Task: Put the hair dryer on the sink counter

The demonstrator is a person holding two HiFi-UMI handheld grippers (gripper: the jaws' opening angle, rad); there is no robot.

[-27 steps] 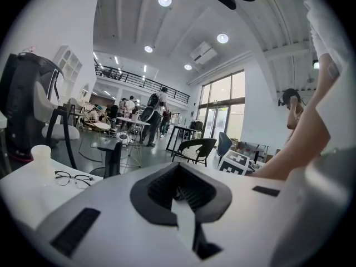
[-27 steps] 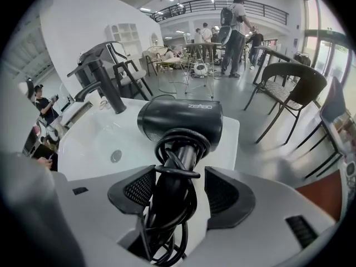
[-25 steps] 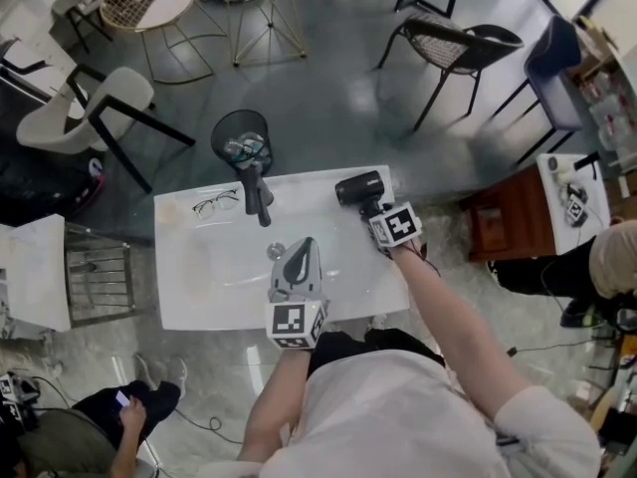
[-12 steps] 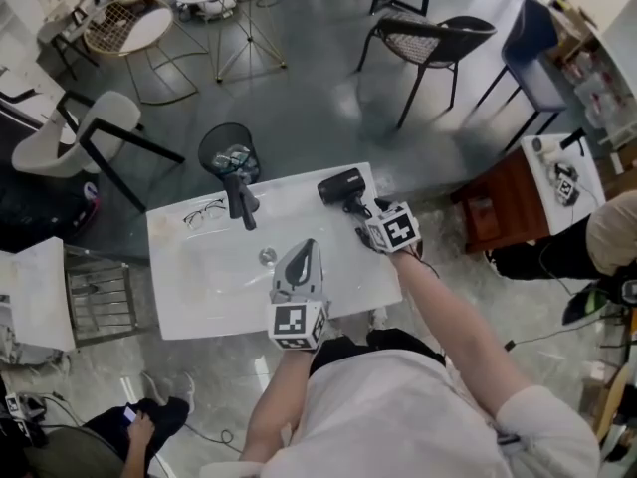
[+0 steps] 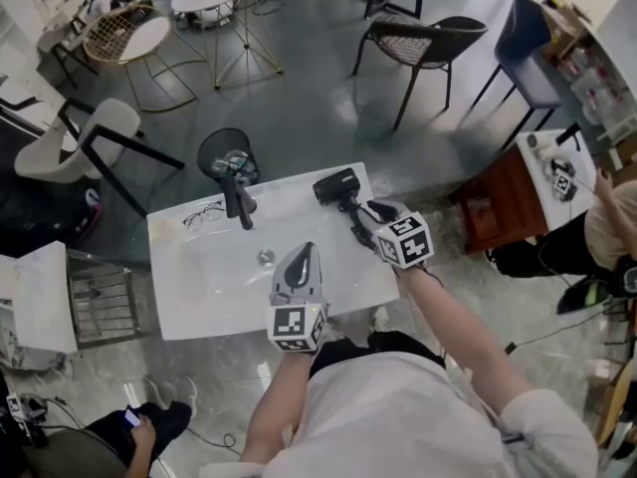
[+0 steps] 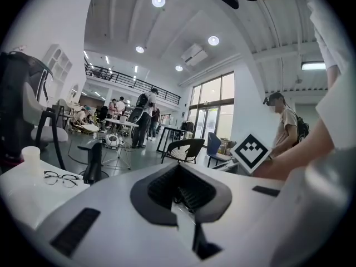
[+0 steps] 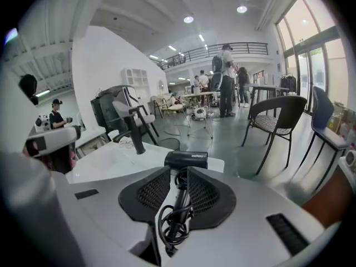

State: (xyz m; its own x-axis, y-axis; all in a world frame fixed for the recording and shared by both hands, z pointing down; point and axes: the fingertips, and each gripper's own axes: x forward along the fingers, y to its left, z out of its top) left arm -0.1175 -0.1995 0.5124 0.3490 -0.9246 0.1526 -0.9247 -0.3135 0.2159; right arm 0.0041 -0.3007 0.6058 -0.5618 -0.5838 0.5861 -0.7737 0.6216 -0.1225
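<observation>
A black hair dryer (image 5: 335, 187) lies at the far right corner of the white sink counter (image 5: 189, 297), with its handle pointing toward me. My right gripper (image 5: 360, 219) reaches in from the right. Its jaws are closing on the handle and coiled cord (image 7: 179, 196), and the pads hug both sides; the dryer's head (image 7: 186, 159) sticks out past the tips. My left gripper (image 5: 302, 255) hovers over the counter's near edge with its jaws drawn together and nothing between them (image 6: 179, 168).
A black faucet (image 5: 237, 199) stands at the back of the basin, with glasses (image 5: 204, 212) to its left and the drain (image 5: 266, 258) in front. A mesh bin (image 5: 226, 154) and chairs (image 5: 423, 43) stand beyond. A wooden side table (image 5: 498, 207) is at the right.
The head view has drifted slightly. The right gripper now sits a little further back along the dryer's handle. The left gripper has kept its place.
</observation>
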